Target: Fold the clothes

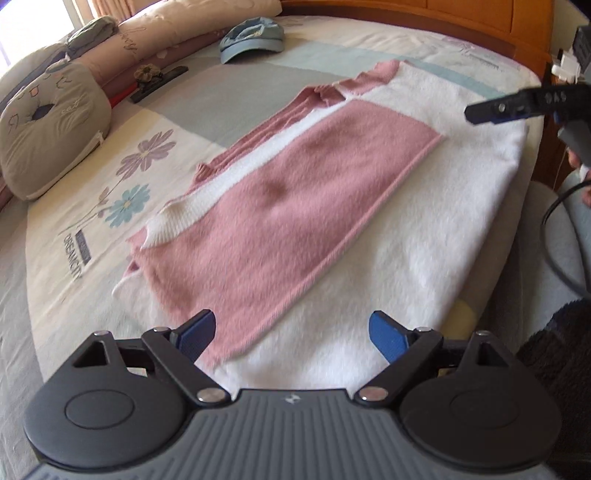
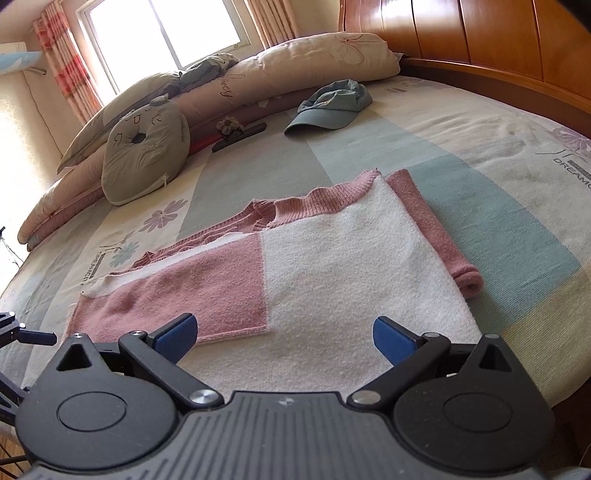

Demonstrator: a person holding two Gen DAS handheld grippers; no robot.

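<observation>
One bed (image 2: 424, 147) fills both views, its sheet printed with pale blue, grey and cream blocks and flowers, and a wooden headboard (image 2: 498, 44) runs along its far right side. A long pillow (image 2: 314, 55) lies along the far edge under a bright window (image 2: 162, 29) with checked curtains, and a grey cushion (image 2: 144, 162) leans against it at the far left. The sweater (image 2: 332, 258), pink and white, lies flat on the near part of the bed, partly folded: a pink panel is laid over the white body on the left, the ribbed pink neck points to the far side, and a pink sleeve (image 2: 439, 236) runs along the right edge of the white part, in the right wrist view. A blue cap (image 2: 332, 107) sits far off near the pillow, well apart from the sweater, and a dark flat object with a small flower-like thing on it (image 2: 236, 133) lies to its left, just beside the pillow. The left gripper (image 1: 291, 332) hangs over the near end of the sweater, blue pads spread wide with nothing between them. The right gripper (image 2: 284, 332) is likewise spread apart and empty above the near white edge; in the left wrist view it shows at the far right edge, above the sweater's right side.
</observation>
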